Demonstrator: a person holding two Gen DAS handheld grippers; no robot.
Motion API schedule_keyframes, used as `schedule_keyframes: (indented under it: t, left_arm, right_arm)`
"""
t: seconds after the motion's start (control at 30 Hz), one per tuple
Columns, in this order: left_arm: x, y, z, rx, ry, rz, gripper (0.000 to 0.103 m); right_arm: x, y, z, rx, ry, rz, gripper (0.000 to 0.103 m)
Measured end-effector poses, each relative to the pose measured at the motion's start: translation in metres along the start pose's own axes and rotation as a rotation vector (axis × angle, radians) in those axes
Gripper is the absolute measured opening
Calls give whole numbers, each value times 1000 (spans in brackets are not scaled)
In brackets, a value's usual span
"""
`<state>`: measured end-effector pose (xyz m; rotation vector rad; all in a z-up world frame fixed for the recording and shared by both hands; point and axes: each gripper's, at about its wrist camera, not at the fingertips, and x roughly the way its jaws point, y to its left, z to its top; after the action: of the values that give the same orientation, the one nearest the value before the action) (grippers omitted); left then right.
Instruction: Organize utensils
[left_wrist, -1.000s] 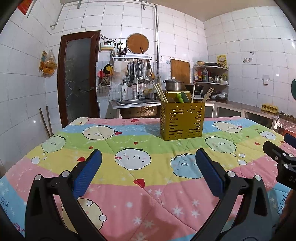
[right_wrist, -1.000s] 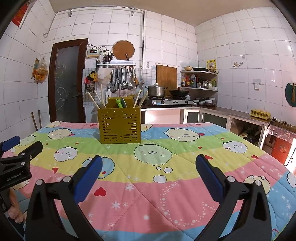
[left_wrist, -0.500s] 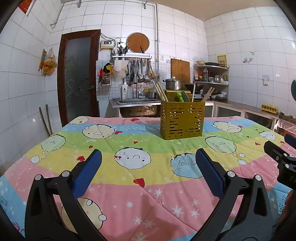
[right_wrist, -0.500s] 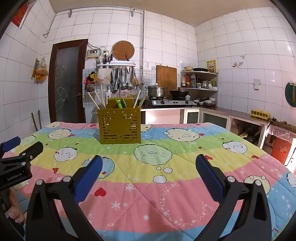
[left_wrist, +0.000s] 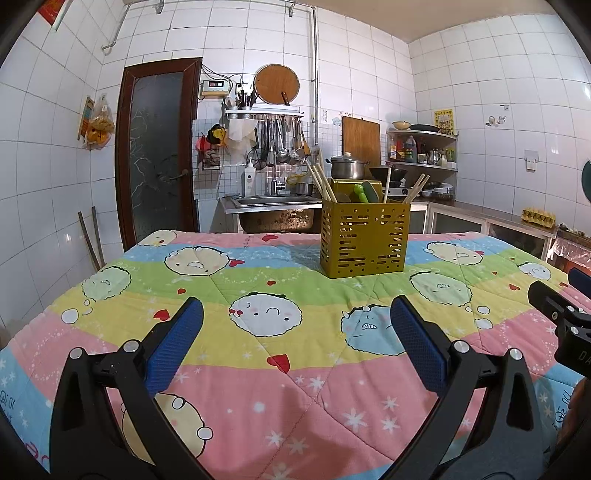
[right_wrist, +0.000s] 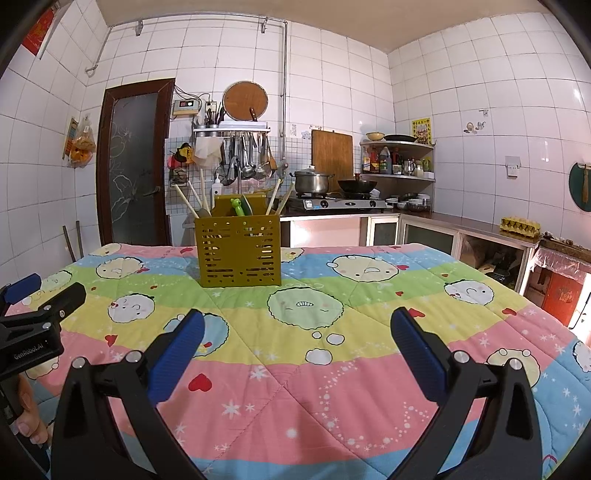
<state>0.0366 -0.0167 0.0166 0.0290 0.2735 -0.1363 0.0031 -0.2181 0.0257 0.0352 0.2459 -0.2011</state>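
Note:
A yellow slotted utensil holder (left_wrist: 365, 242) stands upright on the quilt-covered table, toward the far side; it also shows in the right wrist view (right_wrist: 239, 252). Wooden chopsticks (left_wrist: 322, 182) and a green-handled utensil (left_wrist: 360, 192) stick out of its top. My left gripper (left_wrist: 295, 325) is open and empty, low over the near part of the quilt, well short of the holder. My right gripper (right_wrist: 297, 332) is open and empty too, at about the same distance. Each gripper shows at the edge of the other's view.
The table carries a striped cartoon quilt (left_wrist: 258, 354). Behind it are a steel sink (left_wrist: 275, 212), hanging ladles, a stove with a pot (right_wrist: 312, 181) and wok, corner shelves, a counter on the right and a dark door (left_wrist: 157, 155) on the left.

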Motion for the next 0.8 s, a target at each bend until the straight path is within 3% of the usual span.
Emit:
schedule_keyframes:
  t: [0.8]
  left_arm:
    - [1, -1, 0, -4, 3, 1, 98]
  right_arm:
    - [0, 1, 2, 12, 5, -2, 98]
